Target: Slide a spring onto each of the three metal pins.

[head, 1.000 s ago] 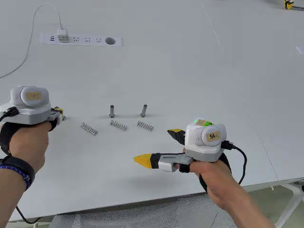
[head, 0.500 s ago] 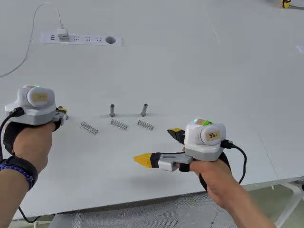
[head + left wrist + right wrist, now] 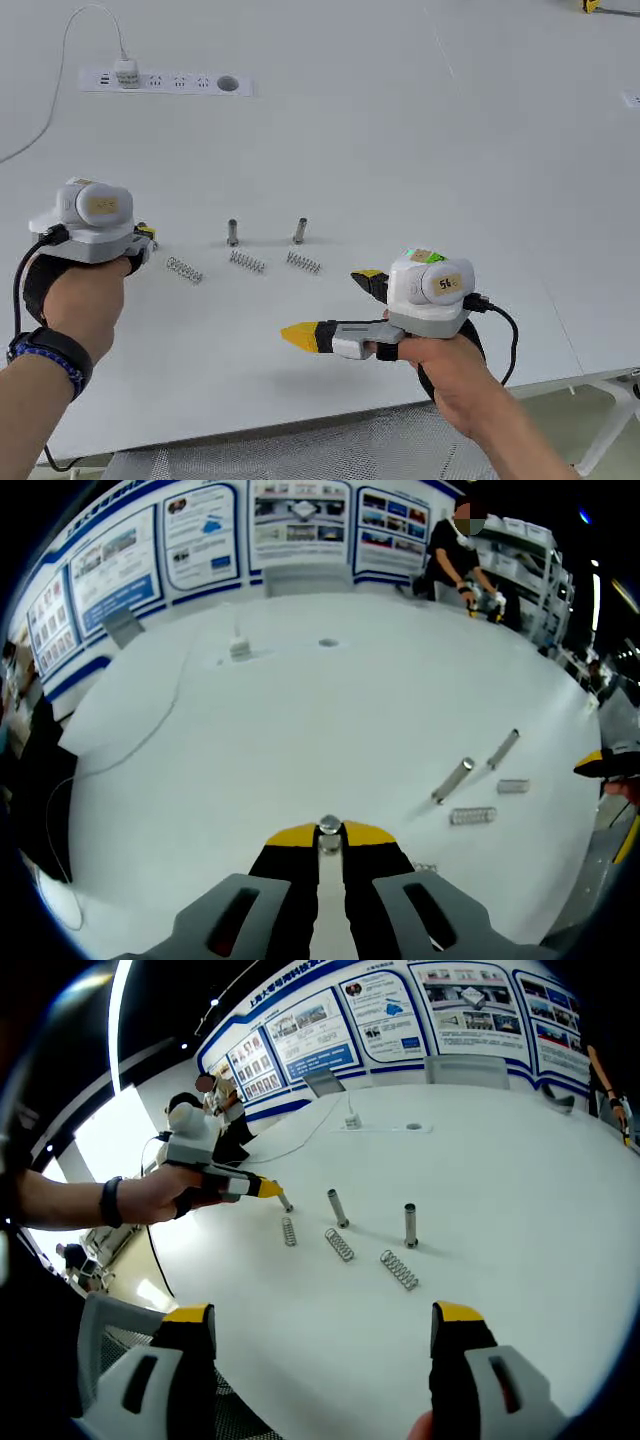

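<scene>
White tabletop (image 3: pixel 420 150) stretches across the bench, with a power strip (image 3: pixel 160 82) far back on the left and a charger (image 3: pixel 126 72) plugged into it; blue-edged posters (image 3: pixel 300 510) line the wall behind in the gripper views. Near the middle of the table the left pin (image 3: pixel 232 232) and the right pin (image 3: pixel 299 230) stand upright, side by side and apart. Just in front of them three springs lie flat in a loose row: the left spring (image 3: pixel 185 270), the middle spring (image 3: pixel 247 262) and the right spring (image 3: pixel 305 263), none of them on a pin and none touching another. The left gripper (image 3: pixel 146 233) sits to the left of this row, its yellow-tipped jaws pressed together on the third pin (image 3: pixel 328 827), whose round head shows between the tips in the left gripper view. From the right gripper view this pin points down toward the table close to the left spring; whether it touches the surface I cannot tell. The right gripper (image 3: pixel 335 305) hovers in front of and to the right of the springs, well apart from them, its jaws spread wide with nothing between them.
</scene>
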`<state>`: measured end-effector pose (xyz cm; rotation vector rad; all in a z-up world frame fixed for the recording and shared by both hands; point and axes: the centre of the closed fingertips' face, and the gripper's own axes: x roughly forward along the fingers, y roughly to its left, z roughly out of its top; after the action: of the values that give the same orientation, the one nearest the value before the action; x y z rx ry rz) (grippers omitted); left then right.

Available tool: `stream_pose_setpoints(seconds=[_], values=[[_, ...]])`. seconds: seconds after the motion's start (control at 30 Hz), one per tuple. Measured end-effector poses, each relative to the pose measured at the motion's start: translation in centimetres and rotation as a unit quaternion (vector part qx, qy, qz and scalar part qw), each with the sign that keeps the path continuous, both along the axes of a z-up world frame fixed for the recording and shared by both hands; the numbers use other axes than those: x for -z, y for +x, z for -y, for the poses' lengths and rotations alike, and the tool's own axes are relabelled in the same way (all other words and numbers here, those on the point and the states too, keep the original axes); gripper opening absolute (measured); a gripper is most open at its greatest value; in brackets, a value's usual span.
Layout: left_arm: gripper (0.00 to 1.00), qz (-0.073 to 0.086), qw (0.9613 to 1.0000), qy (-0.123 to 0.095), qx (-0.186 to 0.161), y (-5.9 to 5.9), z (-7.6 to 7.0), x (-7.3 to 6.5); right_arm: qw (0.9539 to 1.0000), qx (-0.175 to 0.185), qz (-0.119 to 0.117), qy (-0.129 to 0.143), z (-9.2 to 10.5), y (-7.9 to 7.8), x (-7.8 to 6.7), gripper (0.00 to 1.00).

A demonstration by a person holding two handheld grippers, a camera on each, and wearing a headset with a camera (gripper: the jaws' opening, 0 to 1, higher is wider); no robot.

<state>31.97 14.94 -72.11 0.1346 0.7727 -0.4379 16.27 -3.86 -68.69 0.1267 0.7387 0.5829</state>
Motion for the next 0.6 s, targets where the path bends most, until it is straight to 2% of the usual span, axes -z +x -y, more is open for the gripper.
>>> stream_pose_setpoints(seconds=[0.6], values=[[0.07, -0.003, 0.9998, -0.008, 0.019, -0.2, 2.3, 0.0, 1.0, 0.003, -0.001, 0.0, 0.2, 0.0, 0.1, 0.9]])
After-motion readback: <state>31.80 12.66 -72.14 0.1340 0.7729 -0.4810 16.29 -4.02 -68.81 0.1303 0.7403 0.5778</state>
